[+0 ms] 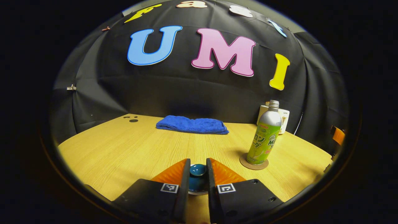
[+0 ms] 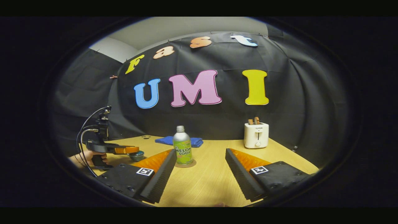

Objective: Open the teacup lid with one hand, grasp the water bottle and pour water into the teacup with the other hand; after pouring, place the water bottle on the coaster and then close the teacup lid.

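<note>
Left gripper view looks low across the light wooden table (image 1: 124, 149): the left gripper (image 1: 198, 169) has its two fingers drawn close on either side of the dark teal round knob of the teacup lid (image 1: 198, 170), with the teal lid dome and a thin white rim below; the fingers look to be touching the knob, lid still seated on the cup. To the right stands the silver-topped green aluminium water bottle (image 1: 265, 137), upright on a round brown cork coaster (image 1: 254, 163), cap off, well apart from the teacup. Behind it, a white toaster (image 1: 284, 119) is mostly hidden by the bottle. A folded blue towel (image 1: 192, 125) lies at the far edge near the wall. Right gripper view gives what the other lacks: the right gripper (image 2: 200, 161) with fingers spread wide, holding nothing, the bottle (image 2: 182, 150) and coaster (image 2: 185, 165) just beyond its left finger. The toaster (image 2: 256, 134) stands fully visible here, two slices poking out. At far left a hand (image 2: 90, 157) holds the left gripper (image 2: 132, 150) over the teal teacup (image 2: 136, 155). The towel (image 2: 196, 142) peeks out behind the bottle.
</note>
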Motion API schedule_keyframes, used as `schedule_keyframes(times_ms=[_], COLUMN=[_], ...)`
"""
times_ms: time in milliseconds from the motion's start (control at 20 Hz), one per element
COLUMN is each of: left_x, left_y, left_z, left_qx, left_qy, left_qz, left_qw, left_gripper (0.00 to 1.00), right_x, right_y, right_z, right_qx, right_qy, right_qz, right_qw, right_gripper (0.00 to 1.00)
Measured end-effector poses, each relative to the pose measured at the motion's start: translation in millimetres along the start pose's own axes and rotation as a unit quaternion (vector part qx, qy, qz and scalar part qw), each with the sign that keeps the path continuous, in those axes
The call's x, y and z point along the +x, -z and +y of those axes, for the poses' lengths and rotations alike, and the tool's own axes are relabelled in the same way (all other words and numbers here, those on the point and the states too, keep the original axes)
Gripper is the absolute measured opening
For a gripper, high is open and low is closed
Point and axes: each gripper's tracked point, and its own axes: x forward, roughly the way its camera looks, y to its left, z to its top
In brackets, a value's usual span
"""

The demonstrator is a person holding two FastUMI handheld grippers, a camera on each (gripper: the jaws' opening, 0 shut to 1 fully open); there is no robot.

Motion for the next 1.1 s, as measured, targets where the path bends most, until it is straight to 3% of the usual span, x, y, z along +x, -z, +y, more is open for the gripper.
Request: schedule_keyframes(times_ms=[100, 400, 550, 650, 750, 950, 1100], left_x=[1, -2, -7, -17, -29, -68, -92], left_y=[2, 4, 3, -4, -14, -30, -28], left_z=[-1, 0, -5, -6, -6, -3, 1], left_qx=[0.007, 0.042, 0.054, 0.05, 0.051, 0.051, 0.012], left_qy=[-0.003, -0.022, -0.021, -0.023, -0.028, -0.027, -0.016], left_qz=[0.001, 0.005, 0.003, -0.014, -0.033, -0.078, -0.091], left_qw=[1.0, 0.999, 0.998, 0.998, 0.998, 0.995, 0.996], left_gripper=[0.31, 0.37, 0.58, 0.83, 0.93, 0.94, 0.94], right_x=[0, -1, -1, -1, -1, -1, -2], right_y=[-1, -2, -1, 0, 0, -3, -7], right_z=[-1, -4, -4, -1, 1, 13, 27], right_qx=[0.006, 0.008, 0.004, 0.004, 0.003, 0.003, -0.001], right_qy=[-0.001, 0.003, 0.005, 0.003, 0.002, -0.004, -0.014], right_qz=[-0.003, -0.008, -0.008, -0.008, -0.008, -0.012, -0.02], right_qw=[1.0, 1.0, 1.0, 1.0, 1.0, 1.0, 1.0], right_gripper=[1.0, 0.97, 0.98, 0.97, 0.97, 0.97, 0.97])
